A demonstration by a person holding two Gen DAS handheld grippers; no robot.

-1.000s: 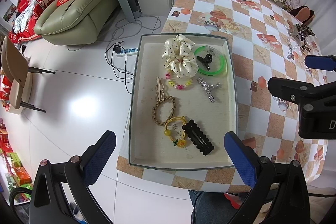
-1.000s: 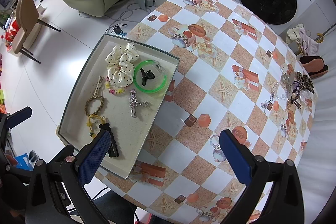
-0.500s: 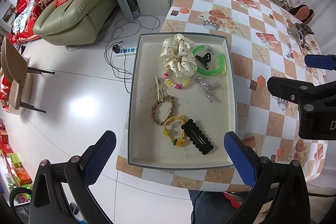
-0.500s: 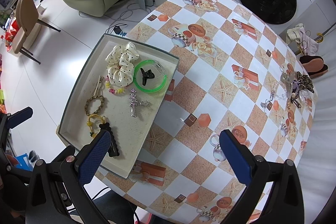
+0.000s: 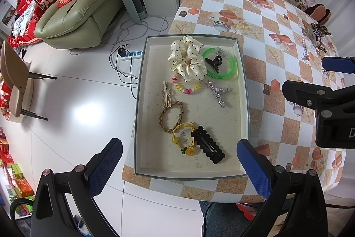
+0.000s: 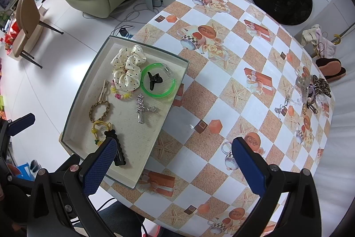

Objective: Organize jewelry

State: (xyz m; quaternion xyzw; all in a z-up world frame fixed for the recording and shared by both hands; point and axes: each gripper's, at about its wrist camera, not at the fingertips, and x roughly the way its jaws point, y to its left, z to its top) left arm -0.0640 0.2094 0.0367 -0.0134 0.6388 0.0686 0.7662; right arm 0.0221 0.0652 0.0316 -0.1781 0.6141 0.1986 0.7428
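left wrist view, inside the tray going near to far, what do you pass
black hair clip → braided bracelet → silver cross → dotted scrunchie

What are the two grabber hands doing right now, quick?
Left gripper: open, holding nothing, above the near end of the tray.
Right gripper: open, holding nothing, above the table.

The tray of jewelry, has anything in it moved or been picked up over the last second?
Nothing visibly changed. The tray and its pieces, from the scrunchie to the black hair clip, lie as before. The pile of jewelry across the table is untouched, and the left gripper and right gripper stay open and empty.
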